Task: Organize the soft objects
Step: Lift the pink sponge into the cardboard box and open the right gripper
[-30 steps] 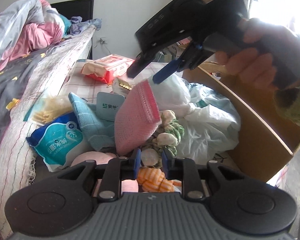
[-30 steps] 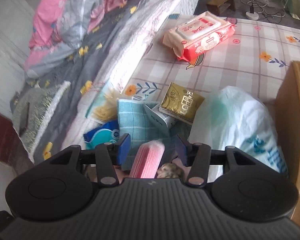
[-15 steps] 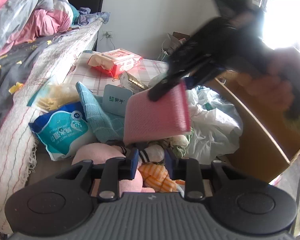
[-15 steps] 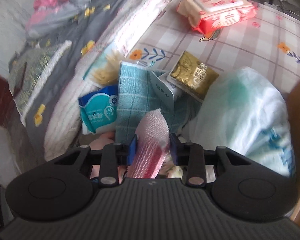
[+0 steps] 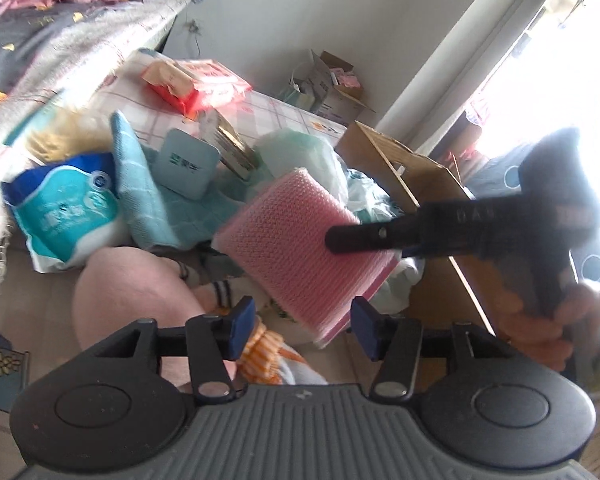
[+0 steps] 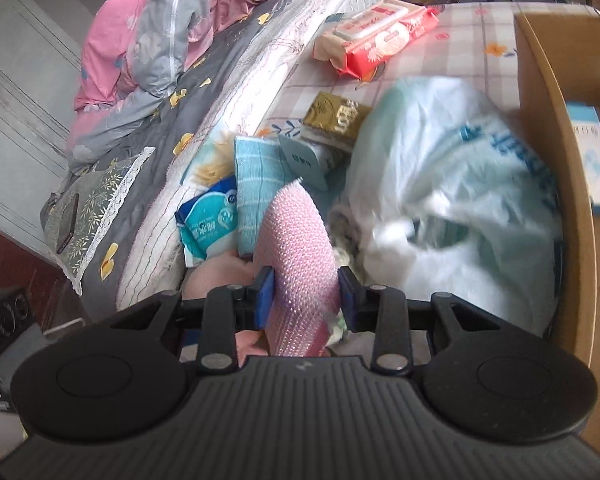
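My right gripper (image 6: 306,295) is shut on a pink bubble-wrap pad (image 6: 296,248) and holds it above the pile. In the left wrist view the same pad (image 5: 296,248) hangs from the right gripper (image 5: 340,240), just ahead of my left gripper (image 5: 302,326), which is open and empty. Under it lie a pink plush (image 5: 128,292), an orange striped soft toy (image 5: 268,356), a teal checked towel (image 5: 140,196) and socks (image 5: 224,292).
A cardboard box (image 6: 560,160) stands at the right with a white plastic bag (image 6: 452,184) against it. A blue tissue pack (image 5: 64,212), a teal carton (image 5: 186,168), a gold packet (image 6: 336,116) and red wet wipes (image 6: 380,36) lie about. The bed (image 6: 160,80) is on the left.
The right gripper has swung the pink pad down and right, close in front of my left gripper. My left gripper's jaws have opened wider.
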`<state>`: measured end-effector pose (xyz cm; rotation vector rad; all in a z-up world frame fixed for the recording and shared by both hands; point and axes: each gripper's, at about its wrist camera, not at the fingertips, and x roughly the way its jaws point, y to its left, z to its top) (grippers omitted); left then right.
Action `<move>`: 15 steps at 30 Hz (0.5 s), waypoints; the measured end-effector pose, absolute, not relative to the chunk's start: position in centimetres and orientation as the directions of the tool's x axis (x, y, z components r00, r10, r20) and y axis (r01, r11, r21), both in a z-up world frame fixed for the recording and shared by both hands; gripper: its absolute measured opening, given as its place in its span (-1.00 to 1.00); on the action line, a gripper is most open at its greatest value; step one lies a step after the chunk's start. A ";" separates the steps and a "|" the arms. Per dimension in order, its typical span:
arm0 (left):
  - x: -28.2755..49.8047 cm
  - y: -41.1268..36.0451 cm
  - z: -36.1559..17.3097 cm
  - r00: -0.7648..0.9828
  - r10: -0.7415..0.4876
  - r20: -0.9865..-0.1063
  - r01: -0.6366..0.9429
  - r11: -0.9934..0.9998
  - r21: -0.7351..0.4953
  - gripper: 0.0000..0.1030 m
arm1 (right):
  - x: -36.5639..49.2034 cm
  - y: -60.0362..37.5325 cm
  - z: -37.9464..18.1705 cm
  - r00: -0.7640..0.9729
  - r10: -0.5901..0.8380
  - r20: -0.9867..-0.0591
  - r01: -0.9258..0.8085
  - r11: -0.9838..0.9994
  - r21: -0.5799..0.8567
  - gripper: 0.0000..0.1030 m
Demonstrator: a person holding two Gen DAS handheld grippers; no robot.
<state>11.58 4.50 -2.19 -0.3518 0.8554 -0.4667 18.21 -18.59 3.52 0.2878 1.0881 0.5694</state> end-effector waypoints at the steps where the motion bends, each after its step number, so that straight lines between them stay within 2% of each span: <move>1: 11.8 4.2 -2.3 0.565 -0.522 -0.639 0.249 0.846 -0.471 0.05 | 17.9 -18.7 3.5 0.343 0.563 -0.752 -0.301 0.824 0.480 -0.33; 15: 14.2 1.7 -3.4 0.529 -0.514 -0.675 0.229 0.853 -0.470 0.06 | 17.9 -19.3 4.4 0.388 0.515 -0.764 -0.333 0.851 0.405 -0.23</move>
